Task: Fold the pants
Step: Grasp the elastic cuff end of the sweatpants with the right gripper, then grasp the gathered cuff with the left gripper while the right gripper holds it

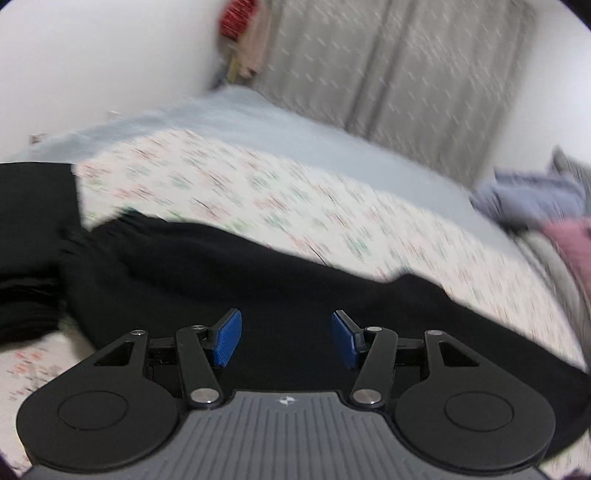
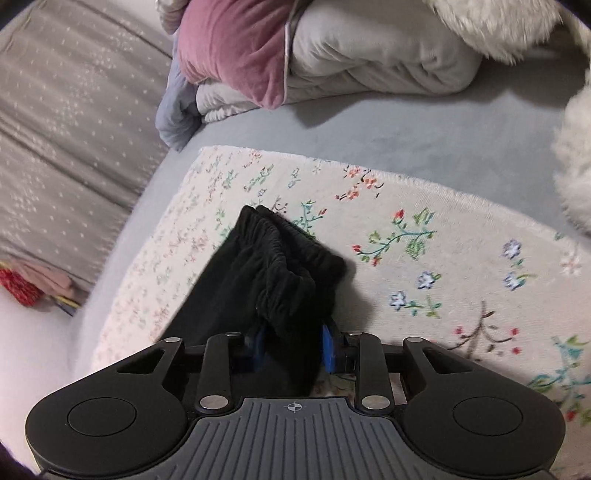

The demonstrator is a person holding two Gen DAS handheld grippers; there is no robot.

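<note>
The black pants [image 1: 229, 280] lie stretched across a floral cloth [image 1: 258, 184] on the bed. In the left wrist view my left gripper [image 1: 286, 341] hovers over the dark fabric, open, its blue pads [image 1: 227, 341] apart with nothing pinched between them. In the right wrist view my right gripper [image 2: 295, 347] is shut on the black pants [image 2: 273, 273] near the gathered elastic waistband [image 2: 295, 236]. The fabric bunches up between the blue pads [image 2: 328, 349] and rises off the floral cloth [image 2: 424, 258].
A stack of folded dark clothes [image 1: 29, 266] sits at the left. A pink pillow [image 2: 236, 48], a grey quilt [image 2: 369, 59] and a white fluffy throw [image 2: 498, 22] lie at the bed's far end. A grey curtain [image 2: 66, 129] hangs beside the bed.
</note>
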